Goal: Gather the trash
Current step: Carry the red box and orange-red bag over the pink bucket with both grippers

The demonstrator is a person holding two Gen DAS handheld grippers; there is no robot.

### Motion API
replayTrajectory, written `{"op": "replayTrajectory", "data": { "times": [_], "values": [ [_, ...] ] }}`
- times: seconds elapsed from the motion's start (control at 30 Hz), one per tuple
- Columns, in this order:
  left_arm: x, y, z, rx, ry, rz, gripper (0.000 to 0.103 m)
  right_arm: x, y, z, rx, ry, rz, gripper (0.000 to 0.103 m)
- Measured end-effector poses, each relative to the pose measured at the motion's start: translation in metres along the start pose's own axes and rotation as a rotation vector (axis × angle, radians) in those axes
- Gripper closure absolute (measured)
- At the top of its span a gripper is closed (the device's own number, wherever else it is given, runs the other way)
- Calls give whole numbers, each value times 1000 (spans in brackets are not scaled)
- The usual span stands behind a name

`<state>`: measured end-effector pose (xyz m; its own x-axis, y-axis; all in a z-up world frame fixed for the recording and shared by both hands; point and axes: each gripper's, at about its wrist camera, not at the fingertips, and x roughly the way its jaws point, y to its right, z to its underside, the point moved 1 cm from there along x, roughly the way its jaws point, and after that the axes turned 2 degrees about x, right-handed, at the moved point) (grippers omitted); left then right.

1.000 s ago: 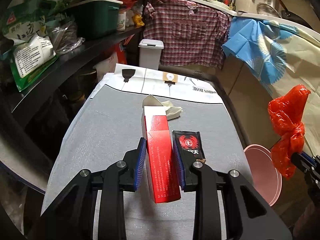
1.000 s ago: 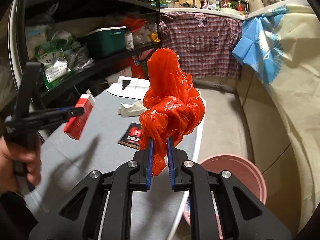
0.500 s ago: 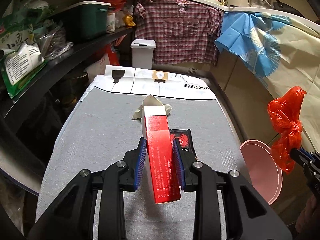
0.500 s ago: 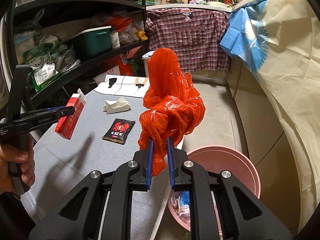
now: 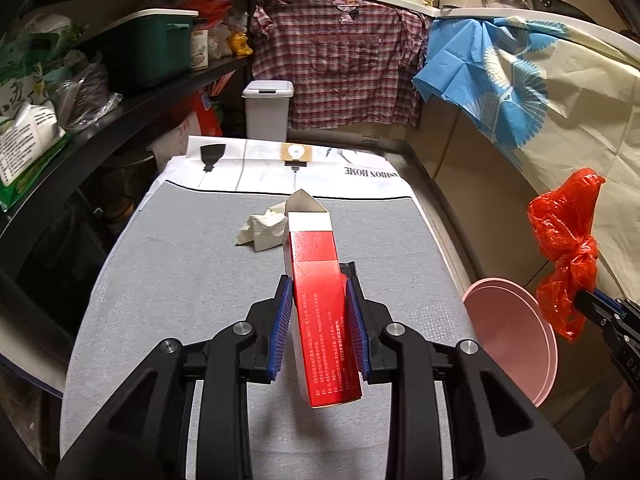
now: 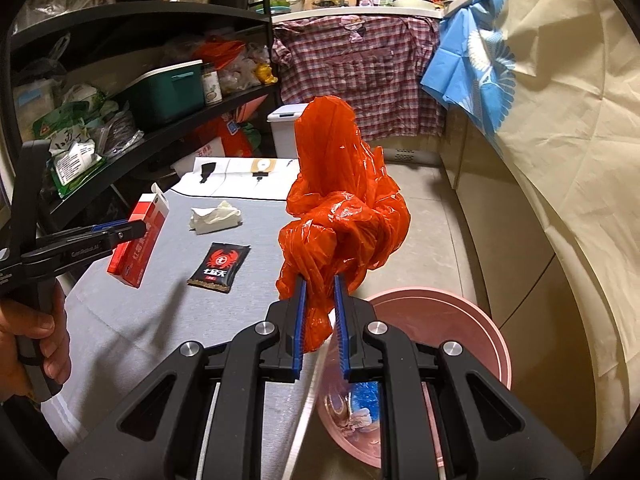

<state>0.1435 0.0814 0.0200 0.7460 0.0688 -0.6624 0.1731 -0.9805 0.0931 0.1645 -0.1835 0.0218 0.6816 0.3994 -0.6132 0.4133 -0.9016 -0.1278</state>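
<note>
My left gripper (image 5: pixel 320 304) is shut on a red and white carton (image 5: pixel 322 300), held in the air over the grey table (image 5: pixel 180 272); the carton (image 6: pixel 140 240) also shows at the left of the right wrist view. My right gripper (image 6: pixel 319 294) is shut on a crumpled red plastic bag (image 6: pixel 344 216), held above the table's right edge and a pink bin (image 6: pixel 476 320). The bag (image 5: pixel 564 248) and bin (image 5: pixel 516 340) appear at the right of the left wrist view. On the table lie a crumpled white tissue (image 6: pixel 216 218) and a black sachet (image 6: pixel 220 266).
The pink bin holds some scraps, including a blue wrapper (image 6: pixel 366 400). A dark shelf (image 5: pixel 120 108) crowded with bags and a green box runs along the left. A white lidded bin (image 5: pixel 268 110) stands beyond the table's far end. A person's hand (image 6: pixel 36 340) grips the left tool.
Both grippers have drifted sideways with their loads. The right one now sits lower and more over the pink bin, whose inside has come into view. The sachet has slipped behind the carton in the left view.
</note>
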Motion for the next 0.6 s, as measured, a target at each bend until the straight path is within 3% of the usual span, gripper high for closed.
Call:
{"op": "replayTrajectory", "data": {
  "times": [0.23, 0.6],
  "values": [
    [3, 24, -5, 41, 8, 64, 75, -6, 20, -1, 47, 6, 31, 89],
    [4, 81, -11, 132, 25, 240, 75, -22, 52, 14, 153, -11, 102, 89]
  ]
}}
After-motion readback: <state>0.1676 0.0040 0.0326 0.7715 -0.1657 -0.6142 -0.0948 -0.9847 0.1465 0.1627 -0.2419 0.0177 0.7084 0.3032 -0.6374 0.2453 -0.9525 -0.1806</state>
